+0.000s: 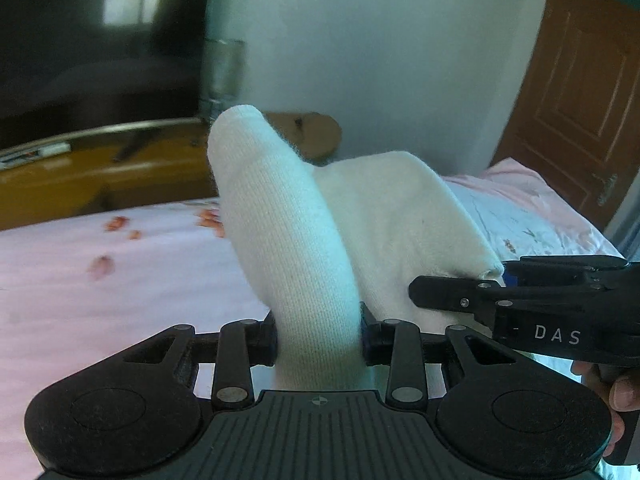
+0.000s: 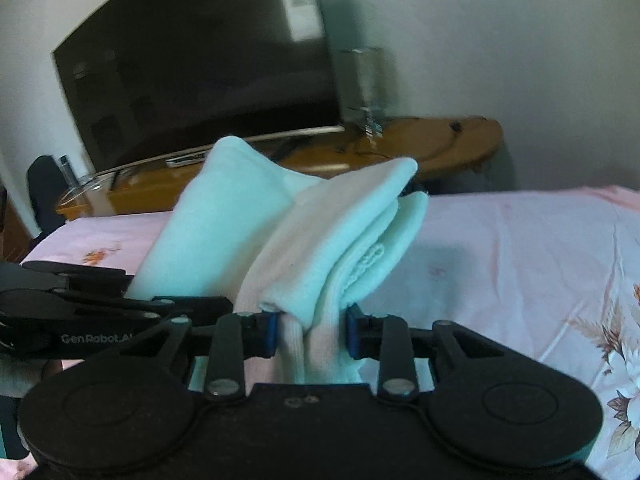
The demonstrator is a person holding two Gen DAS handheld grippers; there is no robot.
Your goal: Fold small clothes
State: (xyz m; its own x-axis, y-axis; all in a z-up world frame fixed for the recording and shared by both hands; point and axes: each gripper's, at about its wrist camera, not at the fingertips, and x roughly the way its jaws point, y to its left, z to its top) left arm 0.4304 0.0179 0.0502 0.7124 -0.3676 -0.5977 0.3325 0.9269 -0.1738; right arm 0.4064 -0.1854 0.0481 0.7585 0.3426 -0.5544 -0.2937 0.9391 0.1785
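Left claw (image 1: 319,334) pinches a white sock (image 1: 288,240) at bottom centre of its view; sock stands up w/ toe end arching toward upper middle. Right claw (image 2: 308,334) also clamped on the sock (image 2: 320,240), fabric bunched betw. its blue pads, folded layers rising to mid frame. Both claws close together, sock held above the pink floral bed (image 2: 520,248). Dark TV (image 2: 200,72) upper left, on a wooden stand (image 2: 440,140).

The white sock (image 1: 288,240) is soft and bent, lifted above the pink bed (image 1: 100,288), pinched at both ends.
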